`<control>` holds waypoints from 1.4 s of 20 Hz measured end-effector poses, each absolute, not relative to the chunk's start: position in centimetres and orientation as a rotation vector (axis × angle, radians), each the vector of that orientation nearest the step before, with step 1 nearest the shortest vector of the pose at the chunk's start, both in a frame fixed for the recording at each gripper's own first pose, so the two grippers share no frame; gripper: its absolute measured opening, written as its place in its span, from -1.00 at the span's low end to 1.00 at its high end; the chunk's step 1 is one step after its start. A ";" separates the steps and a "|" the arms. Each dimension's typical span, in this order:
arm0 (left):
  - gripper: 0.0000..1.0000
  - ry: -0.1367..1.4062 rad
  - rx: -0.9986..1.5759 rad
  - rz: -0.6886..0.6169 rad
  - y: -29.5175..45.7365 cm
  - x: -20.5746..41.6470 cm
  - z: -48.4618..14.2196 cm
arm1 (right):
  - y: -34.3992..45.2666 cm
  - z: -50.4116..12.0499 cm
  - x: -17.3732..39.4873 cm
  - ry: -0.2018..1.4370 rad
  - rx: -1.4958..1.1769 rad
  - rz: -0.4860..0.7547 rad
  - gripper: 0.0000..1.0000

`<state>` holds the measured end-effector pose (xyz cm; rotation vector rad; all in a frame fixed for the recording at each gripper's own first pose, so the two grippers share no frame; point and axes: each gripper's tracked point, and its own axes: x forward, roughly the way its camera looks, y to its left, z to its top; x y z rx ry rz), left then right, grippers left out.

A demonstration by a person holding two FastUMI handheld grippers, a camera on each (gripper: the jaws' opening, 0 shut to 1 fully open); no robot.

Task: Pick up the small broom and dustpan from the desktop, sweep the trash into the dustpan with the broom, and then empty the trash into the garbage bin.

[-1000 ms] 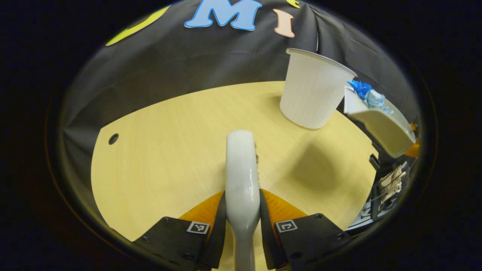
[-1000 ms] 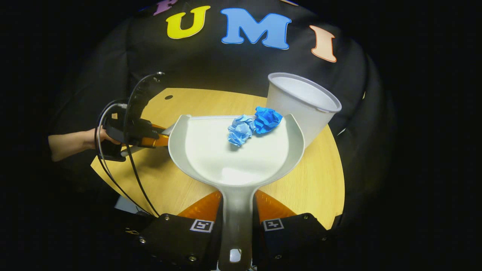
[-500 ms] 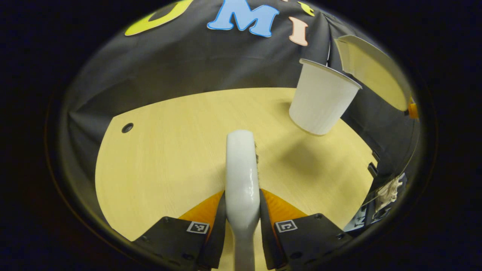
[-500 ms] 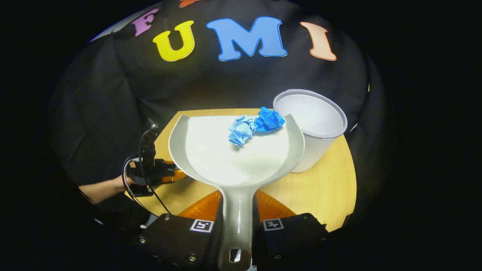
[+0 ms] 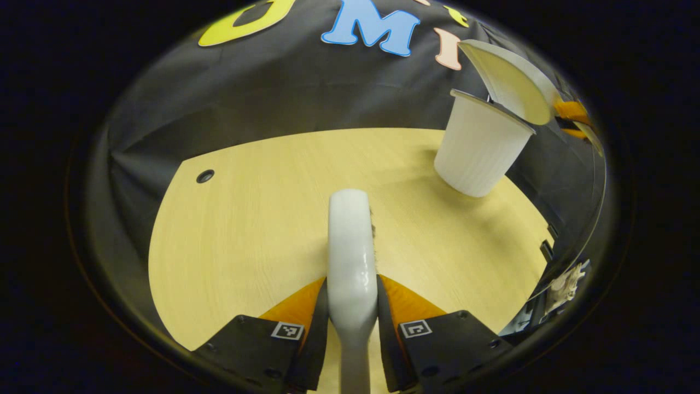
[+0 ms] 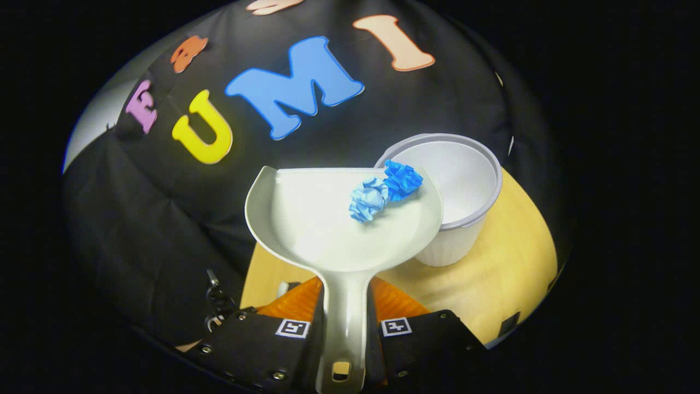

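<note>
I kept the right gripper (image 6: 342, 306) pinching the dustpan (image 6: 328, 230) handle, its lip raised over the garbage bin (image 6: 465, 186) so the blue paper wads (image 6: 385, 189) would slide in. My left gripper (image 5: 353, 312) gripped the broom (image 5: 351, 246), parked well clear of the bin.

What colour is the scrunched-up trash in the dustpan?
Blue: the trash is one light wad and one darker, best seen in the right gripper view, near the dustpan lip.

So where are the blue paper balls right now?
In the right gripper view, the two blue paper balls sit in the dustpan, near its front right corner, beside the rim of the white garbage bin.
</note>
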<state>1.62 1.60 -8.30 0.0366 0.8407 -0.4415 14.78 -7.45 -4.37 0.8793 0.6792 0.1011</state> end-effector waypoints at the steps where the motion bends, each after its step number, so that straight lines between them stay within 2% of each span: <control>1: -0.05 0.841 0.035 -0.441 1.5 1.6 -8.2 | -8.1 -4.2 15.7 0.659 0.940 0.091 -0.34; 5: -0.03 0.844 0.030 -0.443 0.5 1.3 -8.2 | -10.0 -3.8 17.2 0.584 1.166 0.060 -0.34; 11: 0.01 0.852 0.034 -0.455 -1.0 0.6 -8.2 | -11.4 -2.1 19.3 0.430 1.644 0.108 -0.34; 16: 0.04 0.859 0.043 -0.469 -2.2 -0.1 -8.4 | -12.0 -0.6 20.0 0.303 1.898 0.140 -0.34; 17: -0.06 0.860 0.043 -0.472 -2.5 -0.3 -8.4 | -12.2 -0.4 20.1 0.284 1.936 0.152 -0.34; 18: 0.04 0.860 0.044 -0.473 -2.6 -0.4 -8.3 | -12.3 -0.4 20.2 0.271 1.959 0.159 -0.34; 24: 0.04 0.851 0.043 -0.471 -2.6 -0.7 -7.9 | -12.0 0.1 20.2 0.264 1.936 0.205 -0.34; 28: 0.04 0.848 0.028 -0.448 -1.4 -1.1 -7.7 | -10.6 0.1 20.5 0.285 1.816 0.247 -0.35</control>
